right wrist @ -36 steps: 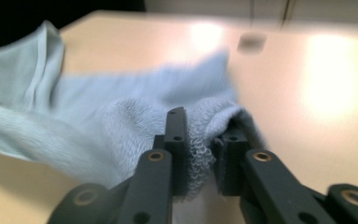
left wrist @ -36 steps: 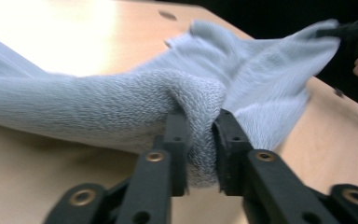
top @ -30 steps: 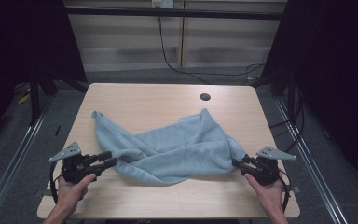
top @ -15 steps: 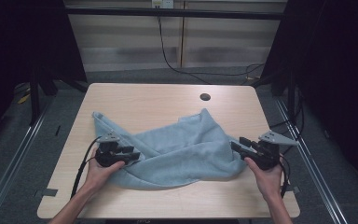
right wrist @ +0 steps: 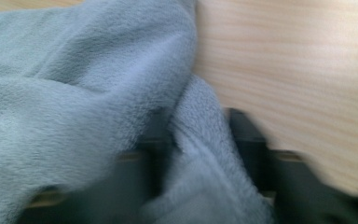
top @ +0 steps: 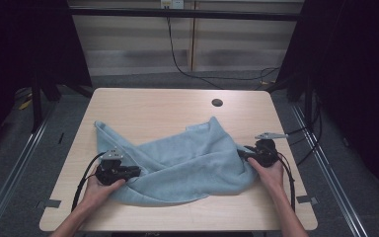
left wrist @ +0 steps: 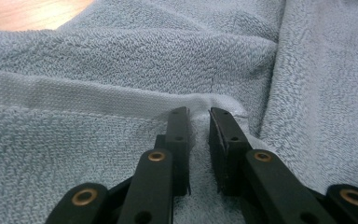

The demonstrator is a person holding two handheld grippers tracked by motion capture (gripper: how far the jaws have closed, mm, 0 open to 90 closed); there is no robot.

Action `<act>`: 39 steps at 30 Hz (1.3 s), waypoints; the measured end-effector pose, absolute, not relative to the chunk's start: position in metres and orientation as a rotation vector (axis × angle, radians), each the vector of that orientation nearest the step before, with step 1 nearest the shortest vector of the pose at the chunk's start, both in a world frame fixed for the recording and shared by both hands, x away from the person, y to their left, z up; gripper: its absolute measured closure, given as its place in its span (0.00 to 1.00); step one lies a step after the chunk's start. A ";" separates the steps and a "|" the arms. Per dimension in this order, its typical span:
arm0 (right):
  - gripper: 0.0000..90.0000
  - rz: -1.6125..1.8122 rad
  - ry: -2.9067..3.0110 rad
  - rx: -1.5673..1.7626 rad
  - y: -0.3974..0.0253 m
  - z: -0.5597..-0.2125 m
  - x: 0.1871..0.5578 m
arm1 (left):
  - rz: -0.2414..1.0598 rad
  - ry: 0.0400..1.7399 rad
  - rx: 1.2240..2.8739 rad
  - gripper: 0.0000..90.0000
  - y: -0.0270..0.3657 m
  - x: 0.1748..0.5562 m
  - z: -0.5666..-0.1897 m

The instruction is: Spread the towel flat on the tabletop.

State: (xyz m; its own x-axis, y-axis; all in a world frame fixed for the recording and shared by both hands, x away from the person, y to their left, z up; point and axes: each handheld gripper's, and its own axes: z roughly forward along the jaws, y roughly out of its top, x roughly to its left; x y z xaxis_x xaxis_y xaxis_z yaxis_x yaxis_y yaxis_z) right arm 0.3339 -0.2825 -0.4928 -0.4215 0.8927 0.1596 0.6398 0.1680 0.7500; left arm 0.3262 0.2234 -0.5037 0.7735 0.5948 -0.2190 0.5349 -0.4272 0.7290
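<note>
A light blue terry towel (top: 187, 158) lies crumpled across the middle of the wooden table (top: 148, 106), one corner pointing to the far left. My left gripper (top: 137, 171) is at the towel's near left edge. In the left gripper view its jaws (left wrist: 199, 119) are nearly together, pinching the towel's woven hem band (left wrist: 98, 98). My right gripper (top: 241, 153) is at the towel's right edge. The right gripper view is blurred; a thick fold of towel (right wrist: 200, 154) fills the space between its jaws, bare table (right wrist: 298, 70) beside it.
A dark round cable hole (top: 217, 102) sits near the table's far edge. Cables (top: 288, 180) trail from both grippers toward the front edge. Bare wood lies beyond the towel and along the front. Metal rails (top: 325, 158) and grey floor flank the table.
Both hands moved forward from the front corners onto the towel. The left gripper went right to the hem; the right gripper went forward and left to the towel's right edge.
</note>
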 end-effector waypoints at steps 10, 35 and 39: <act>0.92 1.147 1.812 1.324 -0.303 -0.430 0.288 | 0.073 0.901 2.080 0.85 0.233 0.312 -0.504; 0.52 1.156 2.092 1.345 -0.257 -0.460 0.310 | 0.097 0.828 2.125 0.68 0.203 0.348 -0.493; 0.50 1.142 2.070 1.436 -0.264 -0.468 0.340 | 0.074 0.800 2.178 0.79 0.205 0.339 -0.496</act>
State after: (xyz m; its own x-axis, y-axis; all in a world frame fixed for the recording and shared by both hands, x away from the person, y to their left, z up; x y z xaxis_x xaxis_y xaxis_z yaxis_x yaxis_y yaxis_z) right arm 0.3401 -0.2635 -0.4679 -0.4103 0.9013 0.1392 0.5982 0.1508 0.7870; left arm 0.3393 0.2050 -0.4963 0.7985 0.5673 -0.2015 0.5206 -0.4825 0.7044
